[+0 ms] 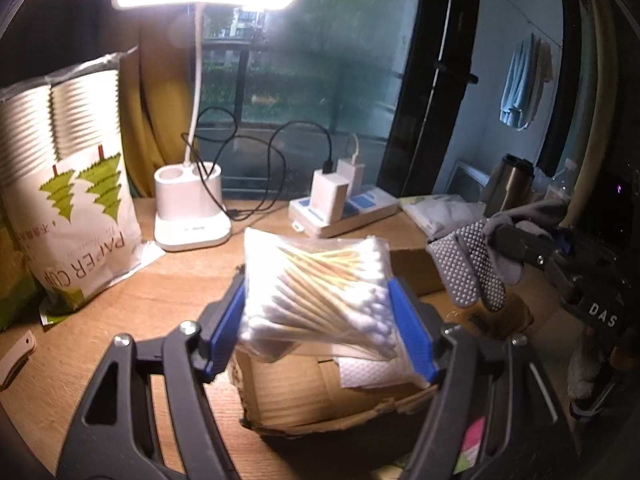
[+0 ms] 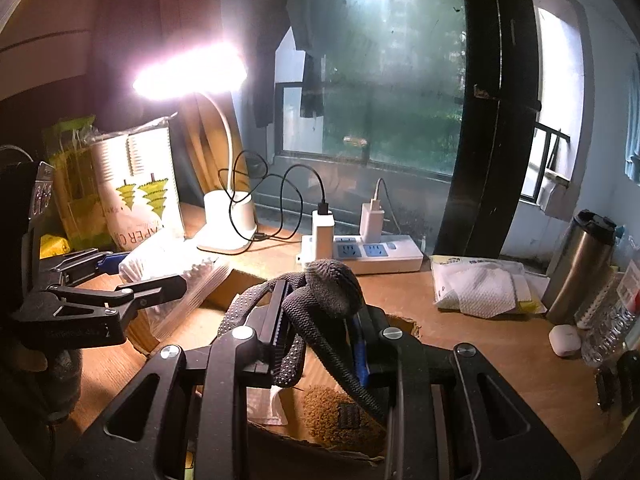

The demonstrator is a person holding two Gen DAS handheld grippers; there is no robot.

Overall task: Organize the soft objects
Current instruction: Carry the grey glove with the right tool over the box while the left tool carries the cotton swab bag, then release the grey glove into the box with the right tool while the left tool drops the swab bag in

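- Right tool (image 2: pixel 320 320) clamps a grey dotted knit glove (image 2: pixel 328 288) above an open cardboard box (image 2: pixel 404 322).
- Left tool (image 2: pixel 148 280), at far left, holds a clear bag of cotton swabs (image 2: pixel 192 280).
- Lit white desk lamp (image 2: pixel 228 216), power strip (image 2: pixel 372 254) far on the worktop (image 2: pixel 500 352).
- Steel tumbler (image 2: pixel 580 264) at right.

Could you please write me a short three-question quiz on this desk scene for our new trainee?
1. True or false: the left claw holds a bag of cotton swabs.
2. What does the right claw grip? A) a paper towel B) a grey dotted glove C) a charger
3. What lies directly under both claws?

Key
1. True: its blue pads press the bag's two sides.
2. B: the glove is pinched between shut jaws, its fingers drooping.
3. An open cardboard box, with a white pad and a brown fuzzy cloth already inside.
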